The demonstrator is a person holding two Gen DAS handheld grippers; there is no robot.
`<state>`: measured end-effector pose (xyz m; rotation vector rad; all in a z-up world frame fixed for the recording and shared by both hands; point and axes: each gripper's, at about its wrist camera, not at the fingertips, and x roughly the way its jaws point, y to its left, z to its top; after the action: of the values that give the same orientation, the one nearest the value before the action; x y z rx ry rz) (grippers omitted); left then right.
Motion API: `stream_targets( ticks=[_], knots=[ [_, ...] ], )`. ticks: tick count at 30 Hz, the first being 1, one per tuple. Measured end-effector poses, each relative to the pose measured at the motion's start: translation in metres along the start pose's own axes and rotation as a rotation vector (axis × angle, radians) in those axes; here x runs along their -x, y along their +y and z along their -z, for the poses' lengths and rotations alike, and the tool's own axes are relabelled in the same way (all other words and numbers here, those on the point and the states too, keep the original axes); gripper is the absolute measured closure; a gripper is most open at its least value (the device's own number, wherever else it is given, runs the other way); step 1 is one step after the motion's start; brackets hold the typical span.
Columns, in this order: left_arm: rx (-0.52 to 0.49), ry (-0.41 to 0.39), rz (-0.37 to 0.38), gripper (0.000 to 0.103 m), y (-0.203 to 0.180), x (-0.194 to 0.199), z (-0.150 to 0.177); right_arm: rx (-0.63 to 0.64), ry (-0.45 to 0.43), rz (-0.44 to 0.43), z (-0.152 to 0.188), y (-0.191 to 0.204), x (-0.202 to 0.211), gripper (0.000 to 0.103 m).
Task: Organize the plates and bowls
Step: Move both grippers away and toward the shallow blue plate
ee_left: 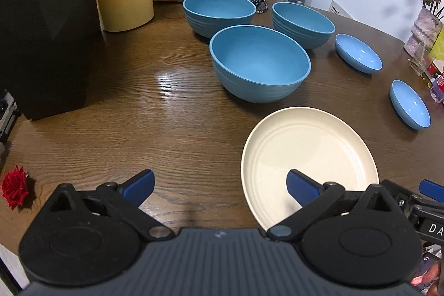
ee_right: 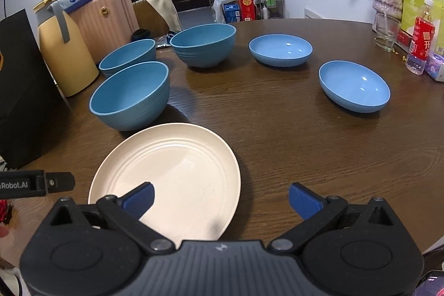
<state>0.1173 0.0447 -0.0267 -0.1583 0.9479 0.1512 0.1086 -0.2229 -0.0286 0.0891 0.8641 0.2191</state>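
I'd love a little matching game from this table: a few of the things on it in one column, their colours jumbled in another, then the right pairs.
Things:
1. plate
2. nearest deep bowl
3. jug
4. suitcase

Colours:
A. pink
B. cream
C. yellow
D. blue

Pairs: 1-B, 2-D, 3-C, 4-A
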Motion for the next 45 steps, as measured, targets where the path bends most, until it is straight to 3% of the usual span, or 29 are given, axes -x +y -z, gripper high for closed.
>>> stream_targets(
  ticks=[25,45],
  knots=[
    [-0.022,-0.033,0.067,0.000,-0.002,0.034,0.009,-0.015,-0.037,0.055,0.001,0.004,0.036,0.000],
    [-0.012,-0.029,0.064,0.000,-0.053,0.043,-0.004,-0.022,-0.018,0.081,-0.019,-0.036,0.044,0.000]
  ],
)
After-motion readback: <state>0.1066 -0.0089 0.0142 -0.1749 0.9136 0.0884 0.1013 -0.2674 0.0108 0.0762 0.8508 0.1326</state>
